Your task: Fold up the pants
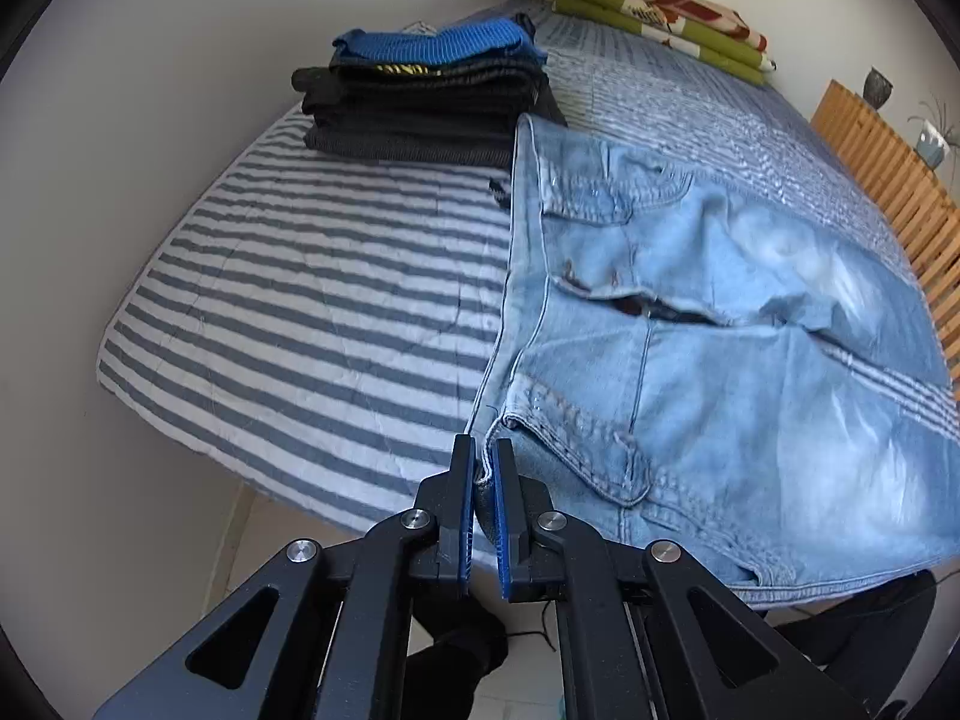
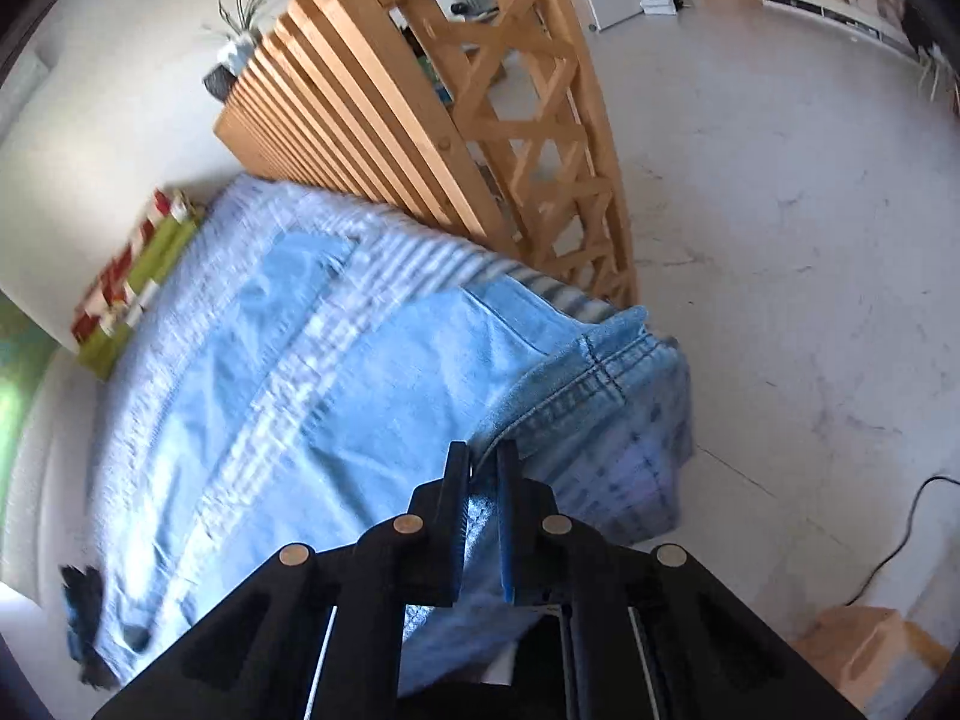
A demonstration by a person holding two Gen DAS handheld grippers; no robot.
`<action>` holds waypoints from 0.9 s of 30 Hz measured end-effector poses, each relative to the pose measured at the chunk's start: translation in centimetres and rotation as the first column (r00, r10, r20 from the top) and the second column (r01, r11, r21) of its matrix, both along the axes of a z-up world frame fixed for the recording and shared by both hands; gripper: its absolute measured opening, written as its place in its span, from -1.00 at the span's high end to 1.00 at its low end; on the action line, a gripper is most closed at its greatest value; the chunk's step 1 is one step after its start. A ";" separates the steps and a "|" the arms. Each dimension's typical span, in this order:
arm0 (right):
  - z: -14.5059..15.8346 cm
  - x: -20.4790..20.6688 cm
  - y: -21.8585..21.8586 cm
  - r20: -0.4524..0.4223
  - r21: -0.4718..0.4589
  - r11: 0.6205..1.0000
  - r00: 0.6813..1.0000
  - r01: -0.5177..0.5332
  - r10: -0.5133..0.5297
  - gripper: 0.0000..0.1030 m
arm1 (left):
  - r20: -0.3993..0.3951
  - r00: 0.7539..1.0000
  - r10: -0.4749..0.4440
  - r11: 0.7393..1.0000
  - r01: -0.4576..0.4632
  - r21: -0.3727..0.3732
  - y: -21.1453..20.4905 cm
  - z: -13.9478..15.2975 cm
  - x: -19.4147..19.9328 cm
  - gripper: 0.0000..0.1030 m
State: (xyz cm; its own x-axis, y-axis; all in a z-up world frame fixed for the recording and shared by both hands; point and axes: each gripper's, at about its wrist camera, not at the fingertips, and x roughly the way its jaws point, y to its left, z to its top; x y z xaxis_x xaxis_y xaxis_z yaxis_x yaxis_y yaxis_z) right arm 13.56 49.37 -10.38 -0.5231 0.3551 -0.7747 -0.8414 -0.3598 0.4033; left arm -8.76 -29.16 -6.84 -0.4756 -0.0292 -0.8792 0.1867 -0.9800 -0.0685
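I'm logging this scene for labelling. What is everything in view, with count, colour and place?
jeans: one, light blue, spread on the bed
bed cover: one, blue-white striped
folded clothes pile: one stack, black with blue on top, far side of the bed
folded blanket: one, green, red, cream, at the bed's far end
slatted wooden frame: one, beside the bed
potted plant: one, green, on the frame
left claw: shut on the waistband
right claw: shut on denim

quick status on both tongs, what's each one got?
Left tongs: shut on the waistband corner of the jeans.
Right tongs: shut on a hem edge of the jeans.
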 end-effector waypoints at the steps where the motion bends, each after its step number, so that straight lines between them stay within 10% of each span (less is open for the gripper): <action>1: 0.9 -0.8 0.0 -0.004 0.025 1.000 1.000 -0.011 0.011 0.85 | -0.013 1.000 0.007 1.000 -0.007 0.007 0.0 0.4 -0.3 0.89; 17: 13.4 -26.3 1.0 0.114 0.417 0.902 0.991 -0.109 0.067 0.87 | -0.173 0.984 0.053 0.998 -0.055 -0.009 0.5 9.2 -18.0 0.90; 27: 7.6 -46.3 5.5 0.336 0.492 0.855 0.942 -0.162 -0.015 0.88 | -0.048 0.995 0.088 0.961 -0.097 -0.259 3.5 3.7 -34.1 0.90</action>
State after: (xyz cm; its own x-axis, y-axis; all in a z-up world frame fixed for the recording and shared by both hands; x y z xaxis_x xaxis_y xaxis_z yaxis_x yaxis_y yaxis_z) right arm -32.72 54.84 -2.77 -0.3218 0.7128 -0.6231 -0.8532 -0.5037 -0.1356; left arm -42.84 -25.69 -3.09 -0.4910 -0.3002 -0.8178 0.2793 -0.9434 0.1787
